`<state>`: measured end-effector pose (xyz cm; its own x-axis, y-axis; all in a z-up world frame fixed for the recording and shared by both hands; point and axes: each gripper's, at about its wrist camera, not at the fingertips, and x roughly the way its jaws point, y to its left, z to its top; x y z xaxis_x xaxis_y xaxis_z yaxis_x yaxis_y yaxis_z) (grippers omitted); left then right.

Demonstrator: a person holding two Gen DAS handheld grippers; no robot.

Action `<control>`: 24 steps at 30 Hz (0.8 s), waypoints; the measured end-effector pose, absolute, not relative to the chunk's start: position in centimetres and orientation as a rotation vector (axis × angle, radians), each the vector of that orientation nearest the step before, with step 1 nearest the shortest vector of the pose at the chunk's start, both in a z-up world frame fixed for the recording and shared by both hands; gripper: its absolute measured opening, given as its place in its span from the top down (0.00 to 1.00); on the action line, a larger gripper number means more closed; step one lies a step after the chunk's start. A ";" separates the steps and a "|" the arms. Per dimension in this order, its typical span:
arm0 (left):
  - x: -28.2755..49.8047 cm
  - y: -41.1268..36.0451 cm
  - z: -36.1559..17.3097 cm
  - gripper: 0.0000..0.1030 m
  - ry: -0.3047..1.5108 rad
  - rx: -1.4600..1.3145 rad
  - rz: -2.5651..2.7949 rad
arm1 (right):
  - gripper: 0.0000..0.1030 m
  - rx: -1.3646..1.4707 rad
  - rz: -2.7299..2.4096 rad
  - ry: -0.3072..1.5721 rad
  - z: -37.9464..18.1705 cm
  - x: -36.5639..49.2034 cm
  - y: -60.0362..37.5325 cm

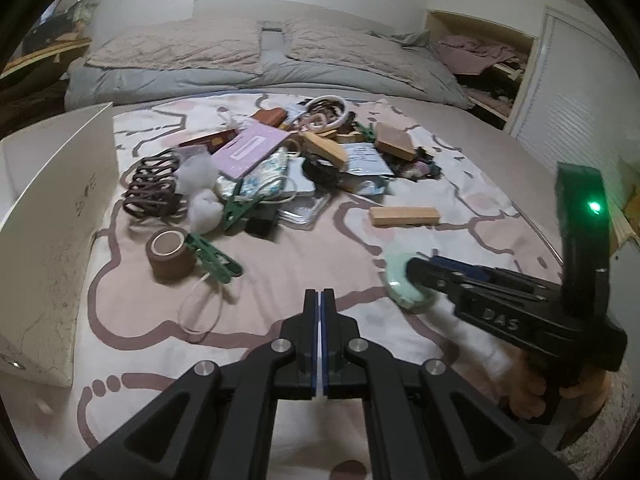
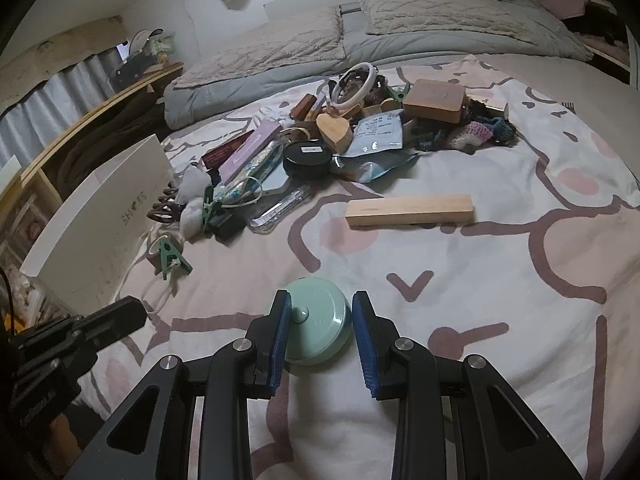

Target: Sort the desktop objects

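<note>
A mint-green round case point(image 2: 316, 326) lies on the patterned bedspread between the fingers of my right gripper point(image 2: 320, 300), whose jaws are open around it and do not press on it. In the left wrist view the same case point(image 1: 406, 284) shows partly hidden behind the right gripper point(image 1: 420, 270). My left gripper point(image 1: 319, 296) is shut and empty, hovering over the bedspread. A pile of mixed objects point(image 1: 280, 160) lies further up the bed. A wooden block point(image 2: 408, 210) lies apart from the pile.
A white shoe box point(image 1: 52, 216) stands at the left, also visible in the right wrist view point(image 2: 100, 216). A roll of brown tape point(image 1: 170, 254) and green clips point(image 1: 212, 258) lie near it. Pillows point(image 1: 180, 46) lie at the head of the bed.
</note>
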<state>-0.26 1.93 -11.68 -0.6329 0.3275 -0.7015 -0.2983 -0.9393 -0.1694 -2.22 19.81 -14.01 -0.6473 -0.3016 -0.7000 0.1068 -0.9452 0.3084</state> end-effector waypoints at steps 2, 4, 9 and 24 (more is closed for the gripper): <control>-0.6 1.5 -11.9 0.95 -0.077 -1.130 2.573 | 0.69 1.176 -2.652 -0.351 -13.8 -2.2 20.1; -0.9 1.0 -12.1 0.79 -0.095 -1.148 2.600 | 0.69 1.168 -2.661 -0.349 -13.6 -2.2 20.2; -1.5 -0.4 -12.1 0.43 -0.142 -1.148 2.695 | 0.69 1.192 -2.630 -0.351 -14.0 -2.4 19.9; -5.8 -0.3 -14.3 0.58 -0.114 -1.275 2.821 | 0.69 1.208 -2.592 -0.328 -14.2 -2.2 19.3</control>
